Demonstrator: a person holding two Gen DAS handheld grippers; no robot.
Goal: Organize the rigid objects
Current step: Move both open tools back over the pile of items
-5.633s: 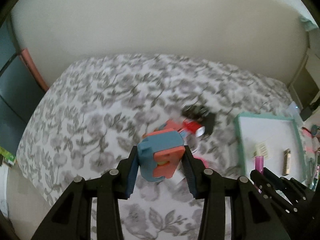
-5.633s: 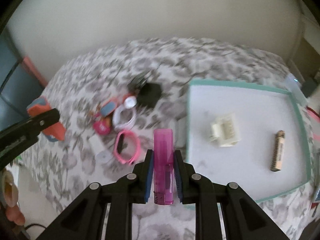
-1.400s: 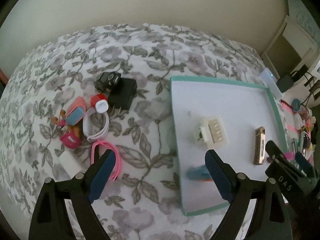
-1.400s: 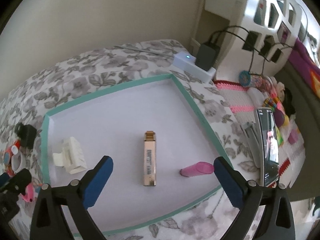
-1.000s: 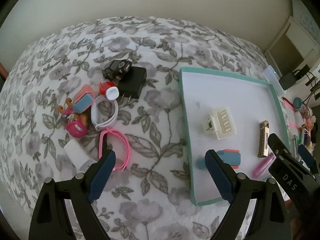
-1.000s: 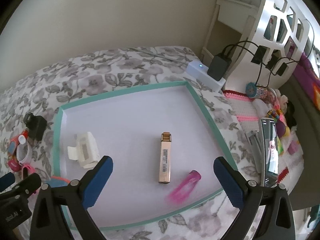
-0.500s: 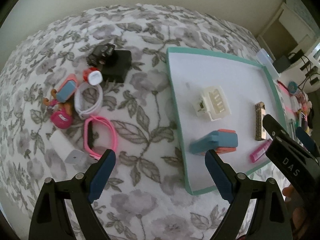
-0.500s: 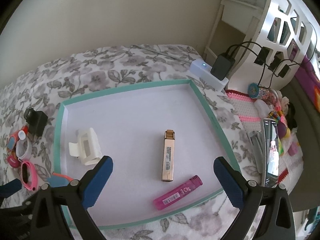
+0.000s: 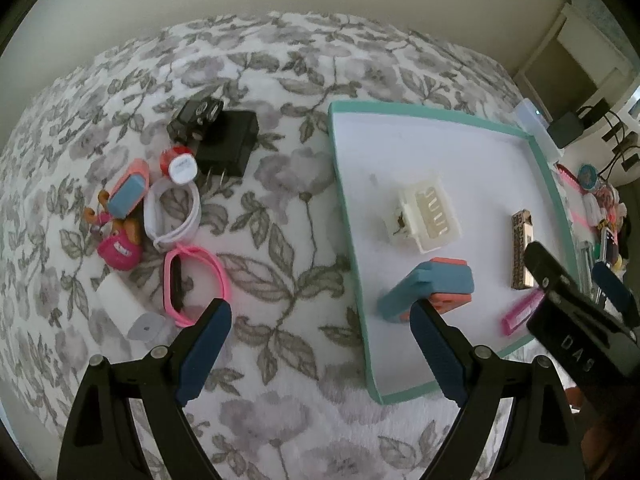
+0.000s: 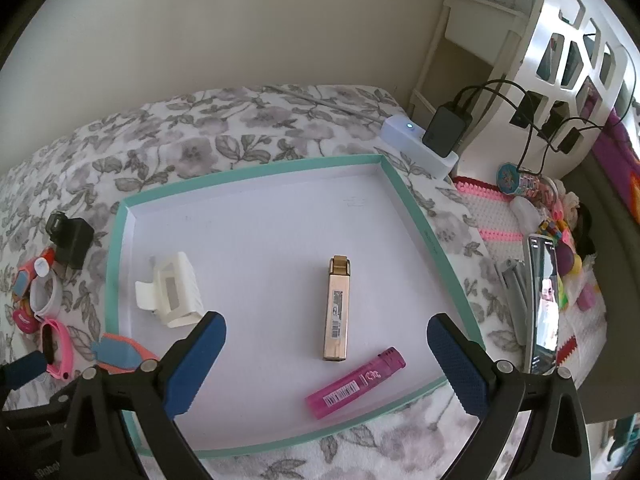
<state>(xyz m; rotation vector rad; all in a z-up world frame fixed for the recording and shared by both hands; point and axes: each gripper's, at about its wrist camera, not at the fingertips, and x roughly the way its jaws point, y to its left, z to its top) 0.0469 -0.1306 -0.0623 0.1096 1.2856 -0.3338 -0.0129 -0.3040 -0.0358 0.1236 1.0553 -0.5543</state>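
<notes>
A white tray with a teal rim (image 9: 343,200) (image 10: 256,177) lies on the flowered bedspread. In it lie a white clip (image 9: 426,218) (image 10: 172,296), a gold lighter (image 9: 522,254) (image 10: 337,304), a blue-and-orange block (image 9: 430,288) (image 10: 120,354) and a pink lighter (image 9: 520,314) (image 10: 356,382). My left gripper (image 9: 320,332) is open and empty above the tray's left rim, its right pad just in front of the block. My right gripper (image 10: 326,332) hangs open and empty over the tray's front half.
A pile left of the tray holds a black charger (image 9: 230,142), a red-and-white cap (image 9: 180,164), a white band (image 9: 172,216), a pink band (image 9: 192,284) and small toys. Right of the bed stand a white hub (image 10: 416,140), cables, a phone (image 10: 542,304) and clutter.
Both grippers have let go: the block and the pink lighter, held several seconds ago, now lie in the tray. The pink lighter has rolled to rest by the front rim.
</notes>
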